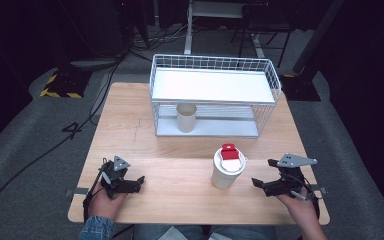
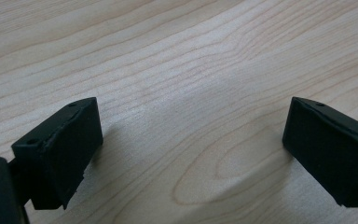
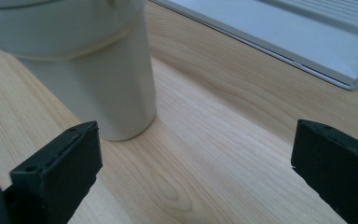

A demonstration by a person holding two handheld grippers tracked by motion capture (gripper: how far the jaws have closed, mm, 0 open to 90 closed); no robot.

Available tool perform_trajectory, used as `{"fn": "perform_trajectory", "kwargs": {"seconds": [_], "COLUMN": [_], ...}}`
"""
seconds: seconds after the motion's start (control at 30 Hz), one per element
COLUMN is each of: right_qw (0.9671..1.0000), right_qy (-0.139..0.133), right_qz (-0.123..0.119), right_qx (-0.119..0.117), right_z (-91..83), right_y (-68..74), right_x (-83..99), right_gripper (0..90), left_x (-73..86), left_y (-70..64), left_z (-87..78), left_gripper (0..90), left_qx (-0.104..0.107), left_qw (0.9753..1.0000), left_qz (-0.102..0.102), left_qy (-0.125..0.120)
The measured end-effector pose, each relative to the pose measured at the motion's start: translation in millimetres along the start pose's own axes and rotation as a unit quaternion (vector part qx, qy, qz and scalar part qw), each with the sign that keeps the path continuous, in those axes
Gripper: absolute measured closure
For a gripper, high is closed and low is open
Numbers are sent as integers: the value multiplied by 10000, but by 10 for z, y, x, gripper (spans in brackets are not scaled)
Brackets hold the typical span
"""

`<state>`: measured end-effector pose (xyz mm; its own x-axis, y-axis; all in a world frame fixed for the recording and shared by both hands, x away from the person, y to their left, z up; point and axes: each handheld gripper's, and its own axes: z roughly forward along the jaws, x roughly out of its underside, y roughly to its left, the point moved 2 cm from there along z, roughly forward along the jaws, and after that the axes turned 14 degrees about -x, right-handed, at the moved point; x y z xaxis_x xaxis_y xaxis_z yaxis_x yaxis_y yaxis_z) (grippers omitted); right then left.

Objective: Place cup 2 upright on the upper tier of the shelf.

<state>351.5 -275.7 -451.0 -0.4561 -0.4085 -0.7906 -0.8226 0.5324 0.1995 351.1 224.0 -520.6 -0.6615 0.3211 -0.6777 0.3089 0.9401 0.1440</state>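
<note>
white cup mid-table, bare wood between it and right tool.

Before me, itemised:

- Wooden worktop, light grain, two boards joined.
- White wire rack at its far half, solid white upper shelf, grey lower tray.
- One plain cream cup, upright, lidless, on the rack's lower tray toward its left end.
- Grey carpet floor around my worktop, black cables trailing across it.
- Yellow-and-black striped stand base, far left.
</note>
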Motion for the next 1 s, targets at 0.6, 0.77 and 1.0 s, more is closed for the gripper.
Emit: {"fn": "perform_trajectory", "kwargs": {"seconds": [0.6, 0.77, 1.0], "right_qw": [9968, 9961, 9963], "right_qy": [-135, -157, -334], "right_qz": [-405, -493, -480], "right_qx": [-669, -721, -637], "right_z": [397, 551, 720], "right_y": [286, 330, 312], "right_x": [-207, -210, -182], "right_gripper": [3, 0, 0], "left_x": [0, 0, 0], "left_y": [1, 4, 3], "left_z": [2, 1, 1], "left_gripper": [53, 54, 53], "left_qx": [-5, -11, -11], "left_qw": [10000, 10000, 10000], "left_qz": [-2, 6, 4], "left_qy": [-1, 5, 5]}}
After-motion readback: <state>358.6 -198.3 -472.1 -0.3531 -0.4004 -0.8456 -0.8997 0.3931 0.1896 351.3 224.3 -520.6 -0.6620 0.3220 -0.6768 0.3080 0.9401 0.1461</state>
